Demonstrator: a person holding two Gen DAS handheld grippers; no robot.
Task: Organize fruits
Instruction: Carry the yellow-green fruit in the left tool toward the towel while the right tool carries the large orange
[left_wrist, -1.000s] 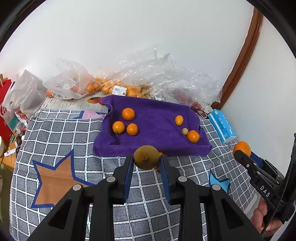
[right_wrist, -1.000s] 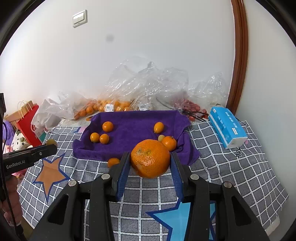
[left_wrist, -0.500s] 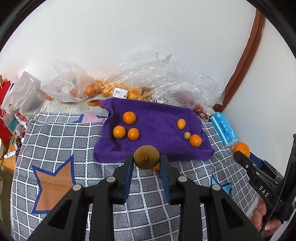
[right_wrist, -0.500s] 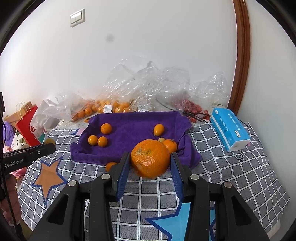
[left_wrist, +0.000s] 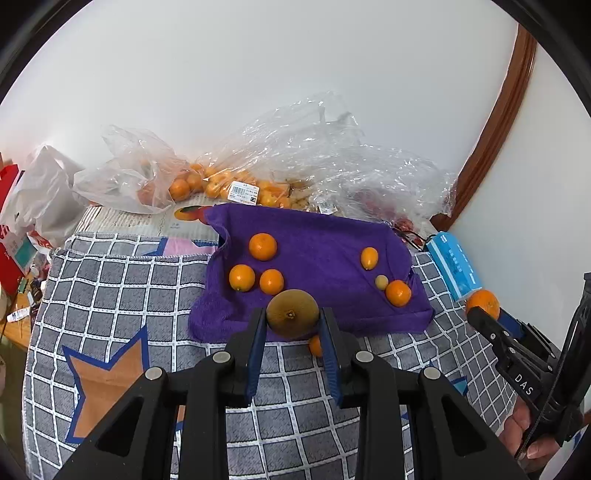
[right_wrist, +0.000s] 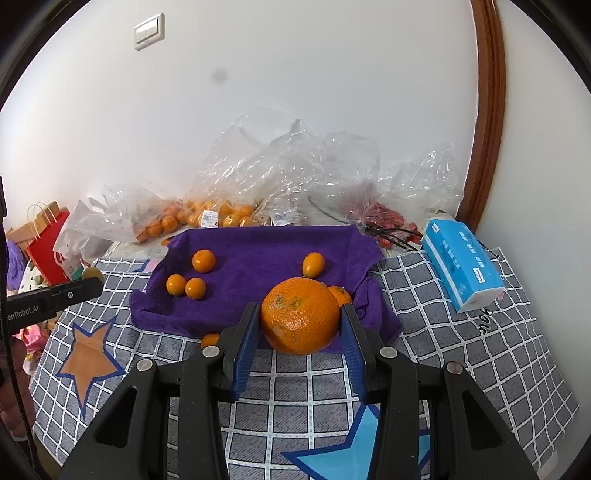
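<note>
Now, low in the left wrist view's centre, the left gripper (left_wrist: 293, 321) is clamped tight on a brownish-green fruit (left_wrist: 292, 313) over the purple towel's (left_wrist: 325, 240) near edge; in the right wrist view's centre, the right gripper (right_wrist: 300, 325) pinches a large orange (right_wrist: 300, 320).

Small oranges (left_wrist: 262, 246) on purple towel (left_wrist: 325, 243)

Left tongs (left_wrist: 292, 325) and right tongs (right_wrist: 300, 321) both clamped, angled downward

A small orange fruit (left_wrist: 315, 345) sits half hidden behind the left claw (left_wrist: 292, 334).
</note>
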